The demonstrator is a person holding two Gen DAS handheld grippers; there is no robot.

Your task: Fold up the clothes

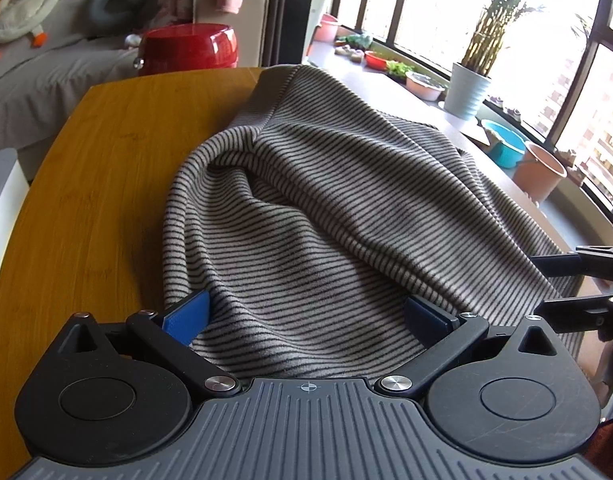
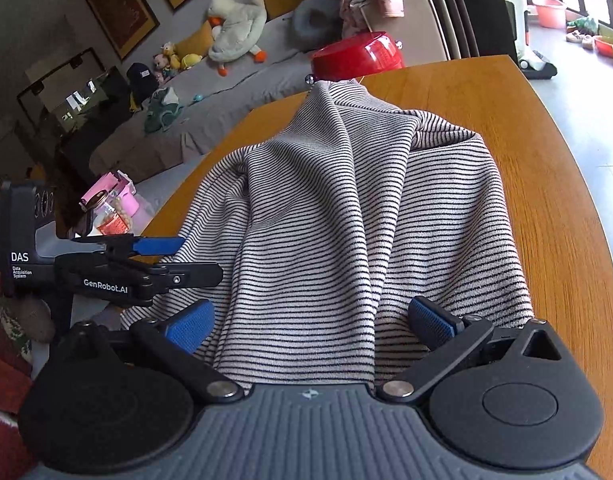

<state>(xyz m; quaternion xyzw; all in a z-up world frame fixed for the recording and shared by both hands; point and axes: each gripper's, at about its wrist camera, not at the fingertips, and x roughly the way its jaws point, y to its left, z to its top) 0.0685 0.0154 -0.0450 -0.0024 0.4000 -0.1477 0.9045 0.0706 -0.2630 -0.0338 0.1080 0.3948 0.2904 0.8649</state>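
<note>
A grey garment with thin black stripes (image 1: pixel 326 208) lies rumpled on the wooden table (image 1: pixel 118 168); it also shows in the right wrist view (image 2: pixel 346 220). My left gripper (image 1: pixel 306 316) is open, its blue pads wide apart with the near edge of the cloth lying loose between them. My right gripper (image 2: pixel 310 320) is open too, straddling the near hem. In the right wrist view the left gripper (image 2: pixel 158 260) sits at the garment's left edge. In the left wrist view the right gripper's fingers (image 1: pixel 578 284) show at the far right.
A red stool (image 1: pixel 188 46) stands beyond the table's far edge, with a sofa and a plush goose (image 2: pixel 236 20) behind. A window ledge holds plant pots (image 1: pixel 466 92) and basins. A jar (image 2: pixel 108 212) stands left of the table.
</note>
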